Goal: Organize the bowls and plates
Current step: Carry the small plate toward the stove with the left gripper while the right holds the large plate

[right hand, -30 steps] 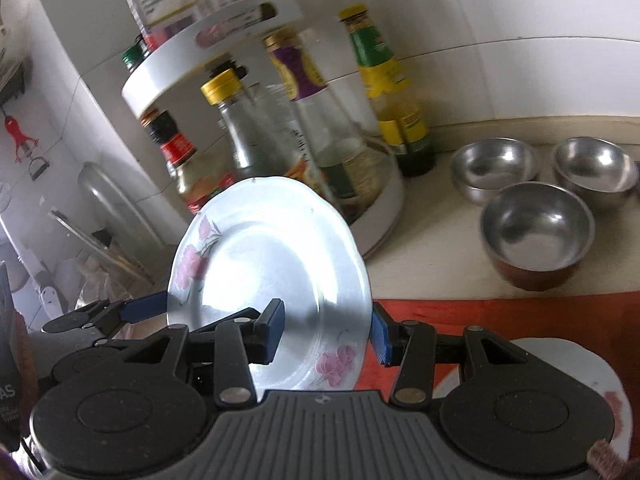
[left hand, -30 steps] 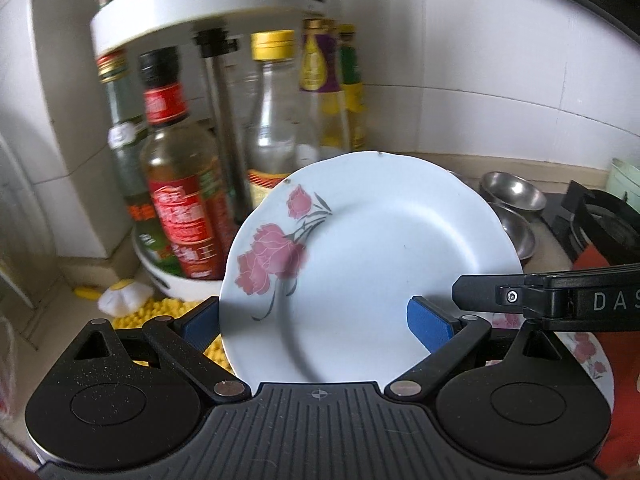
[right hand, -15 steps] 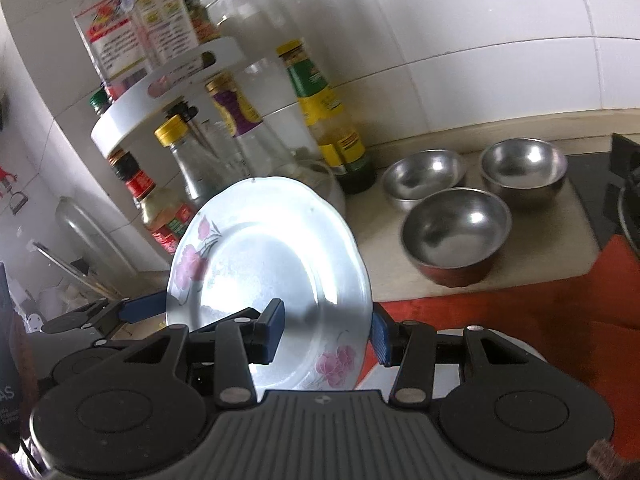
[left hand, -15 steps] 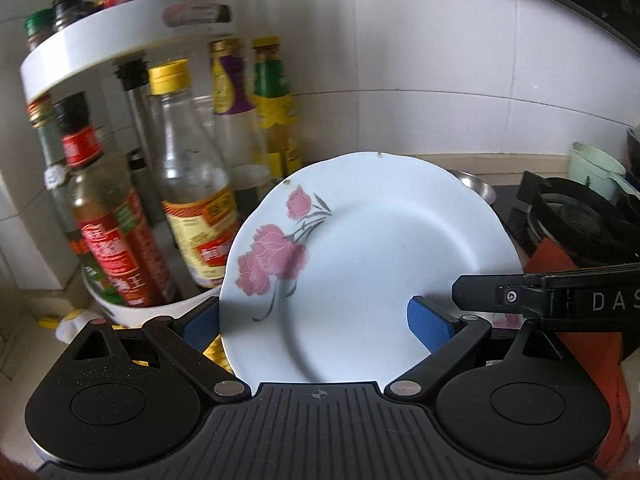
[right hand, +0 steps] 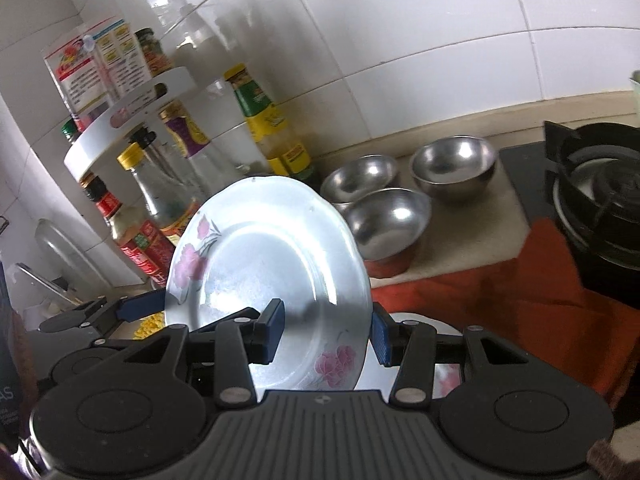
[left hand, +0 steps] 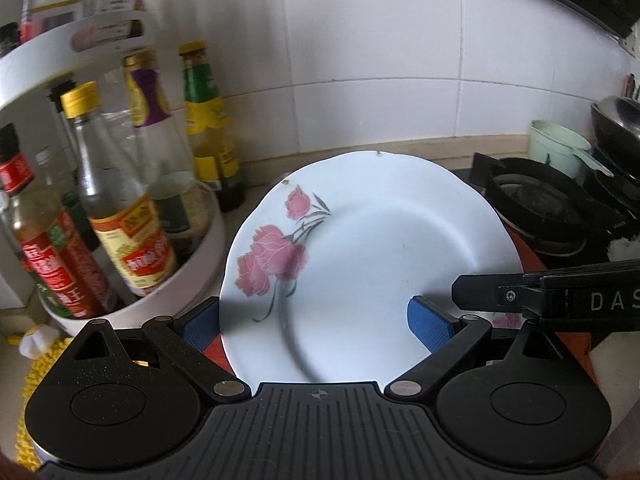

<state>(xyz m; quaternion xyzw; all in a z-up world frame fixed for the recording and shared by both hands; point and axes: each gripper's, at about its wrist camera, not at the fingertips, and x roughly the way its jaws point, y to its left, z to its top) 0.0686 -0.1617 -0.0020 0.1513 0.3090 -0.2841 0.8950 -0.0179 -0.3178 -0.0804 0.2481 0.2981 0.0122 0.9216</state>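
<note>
A white plate with pink flowers (left hand: 380, 264) stands tilted, held off the counter by both grippers. My left gripper (left hand: 316, 320) has one blue pad behind the plate's left rim and the other on its face. My right gripper (right hand: 326, 336) pinches the plate's (right hand: 272, 264) right rim, one pad on the front and one behind. A finger of the right gripper (left hand: 480, 296) reaches in from the right in the left wrist view. Three steel bowls (right hand: 388, 220) sit on the counter behind. A second flowered plate (right hand: 444, 364) lies on the red cloth beneath.
A white two-tier rack of sauce bottles (left hand: 132, 216) stands at the left by the tiled wall. A black gas burner (right hand: 600, 200) sits at the right, with a pale green cup (left hand: 556, 144) behind it. A red cloth (right hand: 520, 300) covers the near counter.
Both grippers carried the plate to the right; the bottle rack slid left in both views, and the bowls, burner and red cloth came further in. The grip on the plate looks unchanged.
</note>
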